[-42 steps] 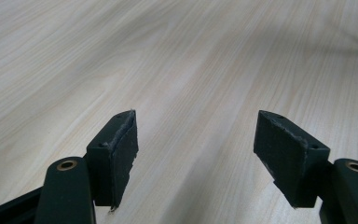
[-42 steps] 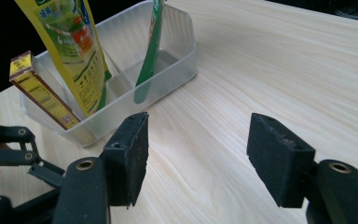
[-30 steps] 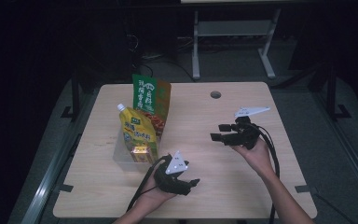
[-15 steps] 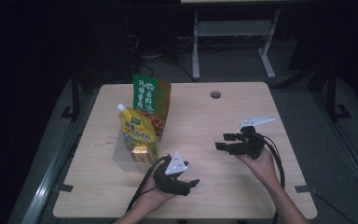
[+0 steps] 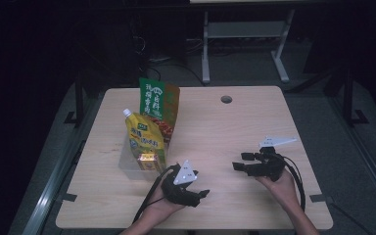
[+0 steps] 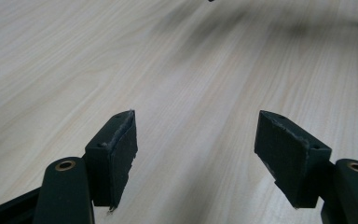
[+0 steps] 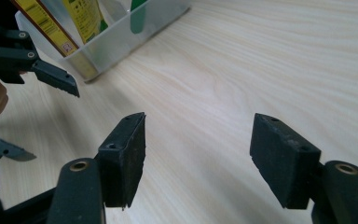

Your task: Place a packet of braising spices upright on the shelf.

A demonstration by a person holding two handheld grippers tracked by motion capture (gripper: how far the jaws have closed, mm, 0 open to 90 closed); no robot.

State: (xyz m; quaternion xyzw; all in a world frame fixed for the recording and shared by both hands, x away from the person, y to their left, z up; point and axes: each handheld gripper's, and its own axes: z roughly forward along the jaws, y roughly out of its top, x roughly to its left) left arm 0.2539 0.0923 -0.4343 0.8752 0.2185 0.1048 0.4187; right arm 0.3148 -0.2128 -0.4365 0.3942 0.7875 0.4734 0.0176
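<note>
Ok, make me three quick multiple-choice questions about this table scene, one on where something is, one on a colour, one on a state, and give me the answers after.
1. Where do the pouches stand?
A. in the clear plastic bin
B. flat beside the cable hole
C. on the floor

2. What colour is the spouted pouch in front?
A. blue
B. yellow
C. white

3. How do the left gripper's jaws stand?
A. shut on a pouch
C. shut on nothing
B. open with nothing between

Answers:
1 A: the yellow pouch and the green pouch rise out of the clear bin on the table.
2 B: its front is yellow under a white cap.
3 B: the left gripper shows bare wood between parted pads.
</note>
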